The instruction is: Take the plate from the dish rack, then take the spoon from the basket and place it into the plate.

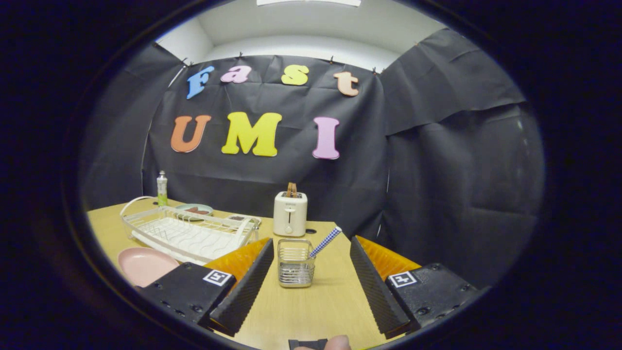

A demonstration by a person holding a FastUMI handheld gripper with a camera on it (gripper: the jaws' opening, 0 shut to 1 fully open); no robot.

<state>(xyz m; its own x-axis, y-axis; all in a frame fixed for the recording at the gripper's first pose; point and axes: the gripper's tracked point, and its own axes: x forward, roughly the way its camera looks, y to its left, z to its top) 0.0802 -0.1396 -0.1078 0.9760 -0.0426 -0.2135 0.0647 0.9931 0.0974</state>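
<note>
A small wire basket (pixel 295 263) stands on the wooden table just ahead of my gripper (pixel 311 260), roughly between the two fingers' line. A spoon with a blue-and-white checked handle (pixel 325 241) leans out of it to the right. A pink plate (pixel 145 265) lies flat on the table beside the left finger, in front of the white dish rack (pixel 189 234). The gripper is open, with nothing between its fingers.
A white toaster (pixel 290 213) stands beyond the basket. Behind the rack are a green-capped bottle (pixel 162 188) and a greenish dish (pixel 195 209). The table's right edge runs close past the right finger. A fingertip (pixel 336 343) shows at the bottom.
</note>
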